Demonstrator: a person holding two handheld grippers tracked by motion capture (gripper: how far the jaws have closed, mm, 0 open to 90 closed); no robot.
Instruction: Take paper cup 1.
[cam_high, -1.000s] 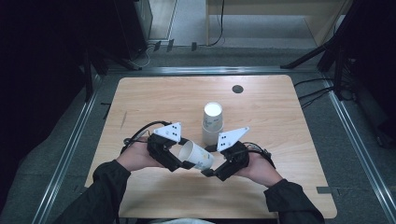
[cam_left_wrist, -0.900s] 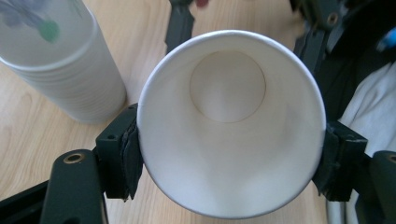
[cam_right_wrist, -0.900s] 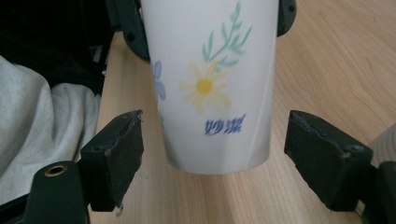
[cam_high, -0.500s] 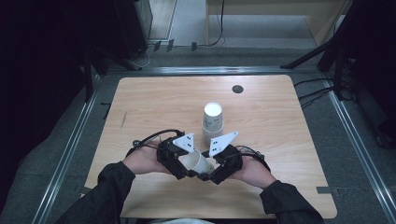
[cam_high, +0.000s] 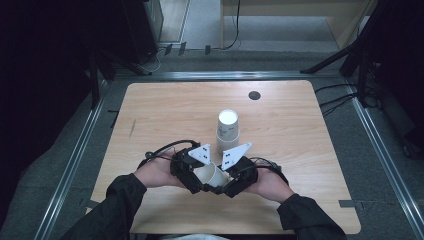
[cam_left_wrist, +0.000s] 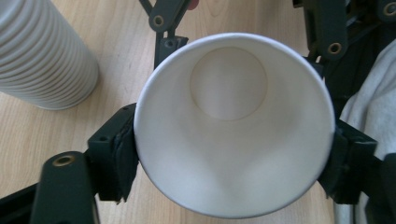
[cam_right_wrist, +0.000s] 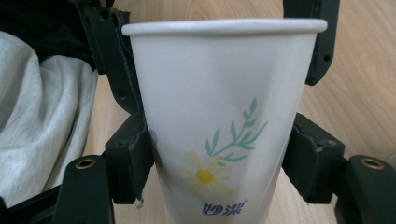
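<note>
Wooden table (cam_high: 150, 115), tong-gripped cup's (cam_high: 216, 175) base hidden

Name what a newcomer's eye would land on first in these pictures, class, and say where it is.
First, the white paper cup held near the table's front edge, gripped by both the left tongs and right tongs. Its side bears a daisy print. Just behind it stands an upturned stack of cups.

Your work surface is a light wooden table (cam_high: 165, 115). A stack of white paper cups (cam_high: 227, 130) stands near its centre. A small dark disc (cam_high: 254, 95) lies at 1 o'clock from the stack.
</note>
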